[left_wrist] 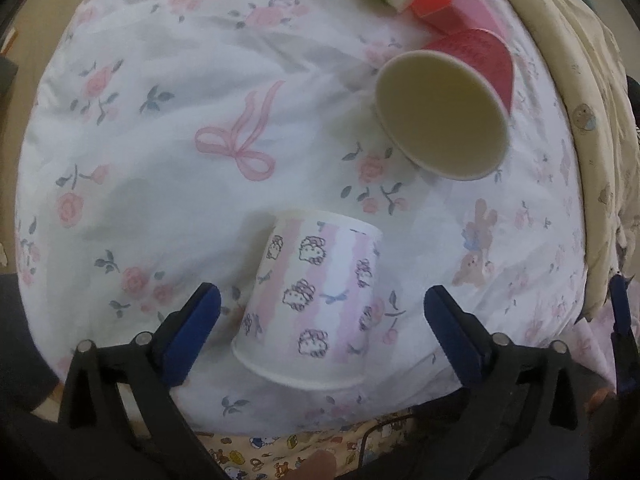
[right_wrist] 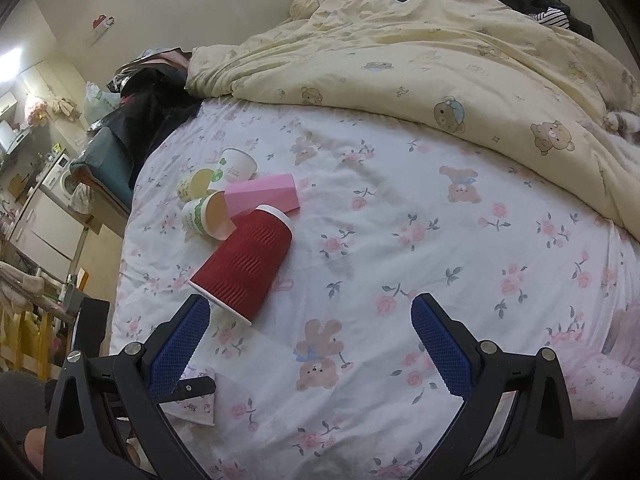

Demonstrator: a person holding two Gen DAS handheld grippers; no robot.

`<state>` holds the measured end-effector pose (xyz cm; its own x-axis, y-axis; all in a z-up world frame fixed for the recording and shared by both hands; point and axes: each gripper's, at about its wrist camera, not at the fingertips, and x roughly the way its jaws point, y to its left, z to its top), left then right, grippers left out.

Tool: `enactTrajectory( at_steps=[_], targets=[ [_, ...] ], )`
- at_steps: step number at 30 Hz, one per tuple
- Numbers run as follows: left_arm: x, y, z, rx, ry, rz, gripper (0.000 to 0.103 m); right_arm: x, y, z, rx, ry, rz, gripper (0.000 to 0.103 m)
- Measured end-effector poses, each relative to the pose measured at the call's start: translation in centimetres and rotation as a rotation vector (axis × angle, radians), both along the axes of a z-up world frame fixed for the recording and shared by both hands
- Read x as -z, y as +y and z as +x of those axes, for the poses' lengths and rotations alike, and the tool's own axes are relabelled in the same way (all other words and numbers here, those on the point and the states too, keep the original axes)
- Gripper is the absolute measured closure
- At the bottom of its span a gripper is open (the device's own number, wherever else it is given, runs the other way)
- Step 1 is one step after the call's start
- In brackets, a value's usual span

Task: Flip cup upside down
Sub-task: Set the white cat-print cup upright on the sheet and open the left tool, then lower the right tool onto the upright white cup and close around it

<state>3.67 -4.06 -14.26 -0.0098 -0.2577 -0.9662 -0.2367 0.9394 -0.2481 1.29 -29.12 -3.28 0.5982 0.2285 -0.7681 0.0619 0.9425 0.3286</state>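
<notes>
A white paper cup with pink stripes and cat drawings [left_wrist: 316, 300] stands upside down on the floral bedsheet [left_wrist: 160, 140], rim on the sheet. My left gripper [left_wrist: 320, 312] is open, its blue pads on either side of the cup and apart from it. A red ribbed cup [left_wrist: 444, 116] lies on its side with its mouth toward the left camera; it also shows in the right wrist view [right_wrist: 246, 264]. My right gripper [right_wrist: 310, 340] is open and empty above the sheet, to the right of the red cup. A corner of the striped cup [right_wrist: 196, 404] shows behind its left finger.
A pink box [right_wrist: 264, 196] and several other paper cups [right_wrist: 204, 216] lie beyond the red cup. A bunched yellow bear-print duvet [right_wrist: 440, 60] covers the far half of the bed. The bed's left edge [right_wrist: 124, 248] drops off toward furniture.
</notes>
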Motion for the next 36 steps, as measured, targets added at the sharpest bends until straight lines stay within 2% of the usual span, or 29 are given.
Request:
enactTrajectory(
  at_steps=[6, 15, 25, 28, 36],
  targets=[
    [-3.1, -0.3, 0.0, 0.030, -0.105, 0.029, 0.003, 0.0, 0.1, 0.0, -0.002, 0.002, 0.013, 0.000],
    [-6.4, -0.6, -0.2, 0.102, -0.197, 0.084, 0.003, -1.1, 0.2, -0.6, -0.002, -0.052, -0.011, 0.000],
    [-11.4, 1.3, -0.7, 0.152, -0.387, 0.181, 0.003, -1.1, -0.1, -0.7, 0.005, -0.043, 0.006, 0.000],
    [-11.8, 2.5, -0.9, 0.138, -0.404, 0.172, 0.003, -1.1, 0.0, -0.7, 0.000, -0.043, 0.000, 0.000],
    [-11.8, 5.1, -2.0, 0.103, -0.425, 0.231, 0.003, -0.7, 0.9, -0.8, -0.027, -0.035, -0.020, 0.000]
  ],
)
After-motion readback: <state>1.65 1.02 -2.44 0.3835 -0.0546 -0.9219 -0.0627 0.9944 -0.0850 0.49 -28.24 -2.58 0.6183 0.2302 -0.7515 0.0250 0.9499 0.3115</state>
